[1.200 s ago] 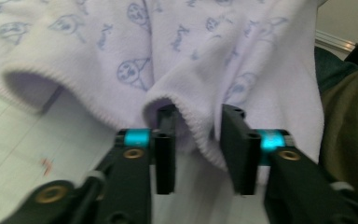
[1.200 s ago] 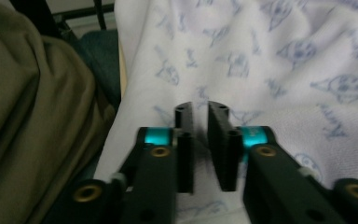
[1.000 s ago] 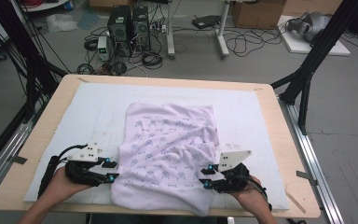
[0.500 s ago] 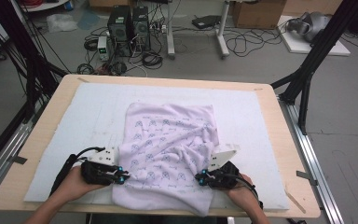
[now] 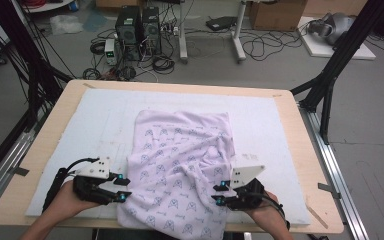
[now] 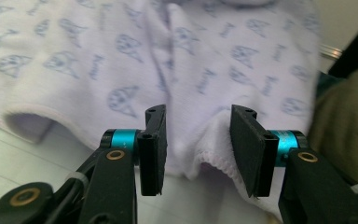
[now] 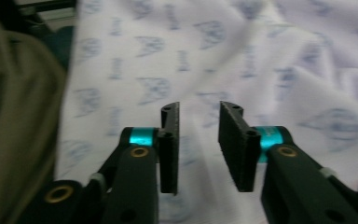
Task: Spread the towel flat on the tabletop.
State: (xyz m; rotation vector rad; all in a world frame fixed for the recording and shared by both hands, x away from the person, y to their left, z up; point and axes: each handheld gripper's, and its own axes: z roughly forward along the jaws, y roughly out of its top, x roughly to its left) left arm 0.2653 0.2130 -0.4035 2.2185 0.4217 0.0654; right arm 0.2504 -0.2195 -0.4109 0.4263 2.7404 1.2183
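Note:
A pale lilac cloth [image 5: 180, 165] with a blue print lies crumpled on the white mat [image 5: 80, 130], and its near end hangs over the table's front edge. My left gripper [image 5: 121, 190] rests at the cloth's lower left edge, pointing right. In the left gripper view the jaws [image 6: 198, 140] have just been opening, and the stitched hem [image 6: 219, 158] lies loose between the pads. My right gripper [image 5: 216, 193] sits at the cloth's lower right edge, pointing left. Its jaws [image 7: 198, 140] have also just been opening, with the cloth [image 7: 214, 46] under and between them, unpinched.
The wooden table [image 5: 310, 150] carries the mat. Black frame posts [image 5: 330, 75] stand at both sides. Computer towers [image 5: 137, 27] and cables lie on the floor beyond. Olive clothing of the person [image 7: 14, 116] is close to the near edge.
Half a second ago both grippers were pushed slightly further in onto the cloth's edges. They have since drawn back to about where they began. The cloth has hardly shifted.

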